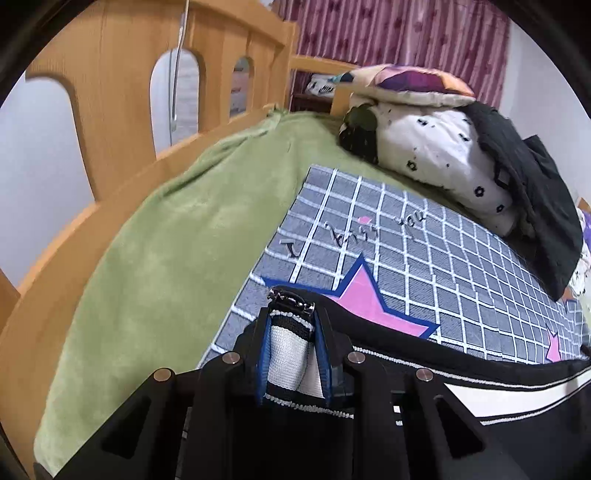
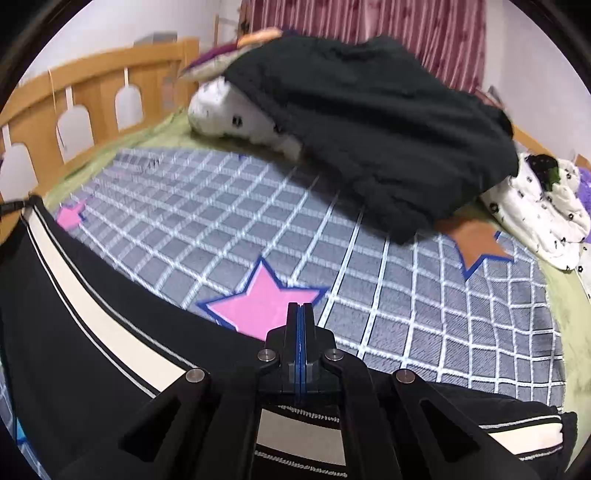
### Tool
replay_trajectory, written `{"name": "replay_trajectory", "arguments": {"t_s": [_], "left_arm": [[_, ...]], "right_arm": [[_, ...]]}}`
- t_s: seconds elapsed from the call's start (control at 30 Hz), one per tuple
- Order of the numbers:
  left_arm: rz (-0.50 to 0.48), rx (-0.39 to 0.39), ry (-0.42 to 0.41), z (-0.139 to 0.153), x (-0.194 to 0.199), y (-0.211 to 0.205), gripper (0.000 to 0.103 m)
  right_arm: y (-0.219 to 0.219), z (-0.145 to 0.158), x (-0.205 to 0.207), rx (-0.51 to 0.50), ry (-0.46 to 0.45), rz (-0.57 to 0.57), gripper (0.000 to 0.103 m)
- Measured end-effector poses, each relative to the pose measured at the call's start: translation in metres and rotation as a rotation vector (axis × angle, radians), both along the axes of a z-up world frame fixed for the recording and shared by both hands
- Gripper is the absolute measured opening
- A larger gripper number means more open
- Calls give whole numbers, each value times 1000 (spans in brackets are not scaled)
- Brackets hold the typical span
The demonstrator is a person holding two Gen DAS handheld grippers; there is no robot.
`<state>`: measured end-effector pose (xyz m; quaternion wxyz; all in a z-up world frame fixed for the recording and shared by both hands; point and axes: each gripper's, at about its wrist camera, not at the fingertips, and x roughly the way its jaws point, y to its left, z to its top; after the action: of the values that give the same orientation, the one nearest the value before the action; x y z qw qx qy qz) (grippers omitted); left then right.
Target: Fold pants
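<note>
The pants (image 1: 461,398) are black with a white side stripe and lie stretched across the grey grid blanket (image 1: 424,258). My left gripper (image 1: 291,317) is shut on a bunched fold of the pants with the white stripe and a zipper end between its blue pads. In the right wrist view the pants (image 2: 92,314) run from the far left to under my right gripper (image 2: 300,308). Its fingers are pressed together; the stripe passes beneath them, and whether cloth is pinched is hidden.
A wooden bed rail (image 1: 110,110) runs along the left. A green blanket (image 1: 166,240) covers the bed. A pile of a white patterned duvet (image 1: 443,158), a pillow (image 1: 413,83) and a black garment (image 2: 369,122) sits at the far side. Pink curtains (image 1: 388,33) hang behind.
</note>
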<state>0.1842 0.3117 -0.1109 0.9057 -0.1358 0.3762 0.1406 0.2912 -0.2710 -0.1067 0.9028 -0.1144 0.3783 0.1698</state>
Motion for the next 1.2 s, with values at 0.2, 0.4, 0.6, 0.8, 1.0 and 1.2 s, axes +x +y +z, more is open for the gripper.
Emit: {"name": "replay_trajectory", "arguments": {"t_s": [0.2, 0.4, 0.6, 0.8, 1.0, 1.2], "left_arm": [[-14, 36, 23, -11, -5, -5, 21], [-26, 12, -8, -3, -13, -3, 21], [-19, 21, -56, 5, -15, 0, 21], [16, 40, 82, -36, 12, -2, 25], [21, 85, 71, -18, -8, -13, 57], [-70, 147, 60, -25, -1, -44, 58]], "right_arm": [[5, -28, 7, -35, 106, 95, 59], [18, -52, 5, -167, 160, 177, 3], [5, -6, -13, -55, -6, 144, 2], [27, -64, 8, -196, 50, 107, 6], [-12, -30, -11, -86, 1, -19, 34], [-63, -50, -6, -144, 44, -178, 26]]}}
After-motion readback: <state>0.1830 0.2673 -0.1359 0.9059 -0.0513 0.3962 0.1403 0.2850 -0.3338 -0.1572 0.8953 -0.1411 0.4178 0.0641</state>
